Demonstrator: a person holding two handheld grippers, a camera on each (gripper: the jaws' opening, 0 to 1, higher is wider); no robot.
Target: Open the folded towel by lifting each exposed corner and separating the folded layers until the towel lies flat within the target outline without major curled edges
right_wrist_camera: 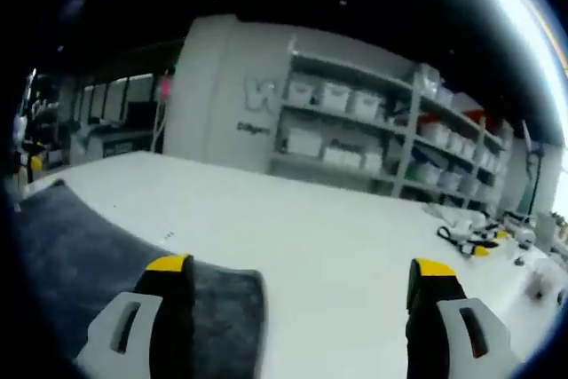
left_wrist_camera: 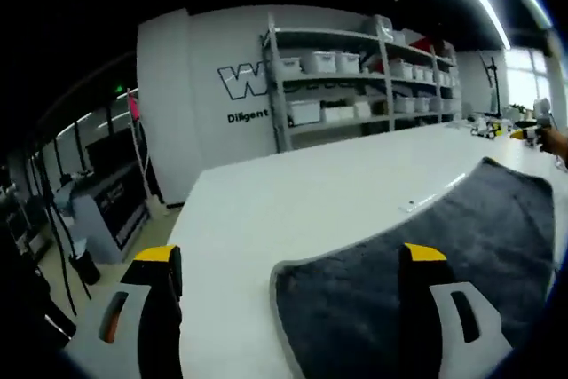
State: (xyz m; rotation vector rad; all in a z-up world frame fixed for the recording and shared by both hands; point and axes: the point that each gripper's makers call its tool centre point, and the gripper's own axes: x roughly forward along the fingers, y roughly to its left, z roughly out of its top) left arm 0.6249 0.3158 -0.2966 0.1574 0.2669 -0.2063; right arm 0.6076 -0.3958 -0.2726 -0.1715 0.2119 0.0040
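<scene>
A dark grey towel [left_wrist_camera: 426, 264] lies spread on the white table [left_wrist_camera: 293, 201], its rounded near corner between my left gripper's jaws. My left gripper [left_wrist_camera: 293, 259] is open, its yellow-tipped jaws wide apart above the table, with nothing held. In the right gripper view the same towel [right_wrist_camera: 80, 255] lies at the lower left, one rounded corner reaching under the left jaw. My right gripper [right_wrist_camera: 297, 272] is open too, hanging over bare white table [right_wrist_camera: 337, 219] with nothing between its fingers.
Grey shelving [left_wrist_camera: 355, 77] with white bins stands against the far wall behind the table; the same shelving [right_wrist_camera: 373, 130] appears in the right gripper view. Small tools [right_wrist_camera: 470, 241] lie on the table at the right. A person's hand [left_wrist_camera: 555, 141] shows at the right edge.
</scene>
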